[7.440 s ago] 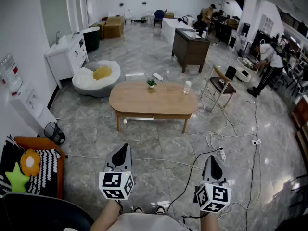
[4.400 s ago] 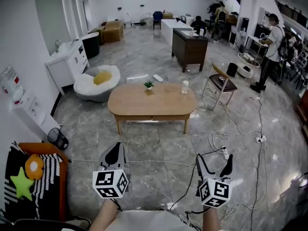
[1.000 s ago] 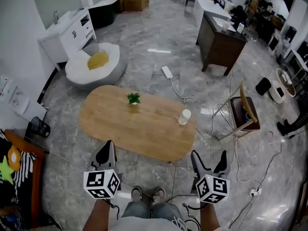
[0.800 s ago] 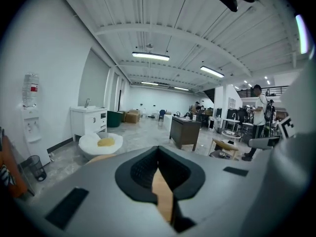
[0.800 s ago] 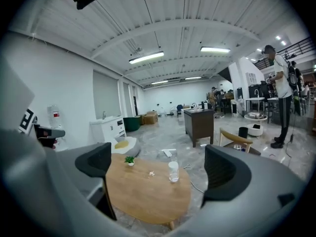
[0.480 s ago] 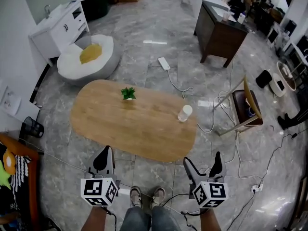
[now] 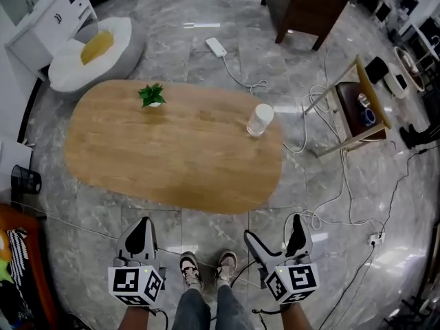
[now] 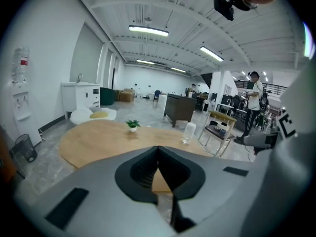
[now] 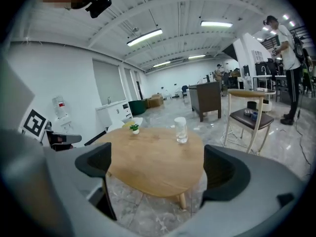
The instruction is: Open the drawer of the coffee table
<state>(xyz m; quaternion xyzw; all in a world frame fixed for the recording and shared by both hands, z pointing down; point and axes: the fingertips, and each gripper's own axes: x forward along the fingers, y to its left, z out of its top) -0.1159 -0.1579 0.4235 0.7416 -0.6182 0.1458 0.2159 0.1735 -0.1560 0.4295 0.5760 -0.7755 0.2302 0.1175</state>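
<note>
The oval wooden coffee table [image 7: 172, 160] stands just ahead of the person's shoes [image 7: 206, 270]; its near edge is a short way beyond both grippers. No drawer front shows from above. My left gripper [image 7: 141, 229] is shut and empty, low at the left, apart from the table. My right gripper [image 7: 273, 231] is open with nothing between its fingers. The left gripper view looks over the shut jaws of the left gripper [image 8: 158, 149] at the tabletop [image 8: 98, 137]. The right gripper [image 9: 157, 164] frames the table's near end [image 9: 153, 157] and one leg.
A small potted plant [image 7: 151, 95] and a clear cup [image 7: 260, 120] stand on the table. A wooden chair [image 7: 354, 105] is at the right, with cables [image 7: 330, 205] across the floor. A white beanbag [image 7: 89, 50] and a dark cabinet [image 7: 306, 2] lie beyond.
The person has walked up to the table and the view has tipped down. The right gripper opened several seconds ago and has stayed open; the left has stayed shut.
</note>
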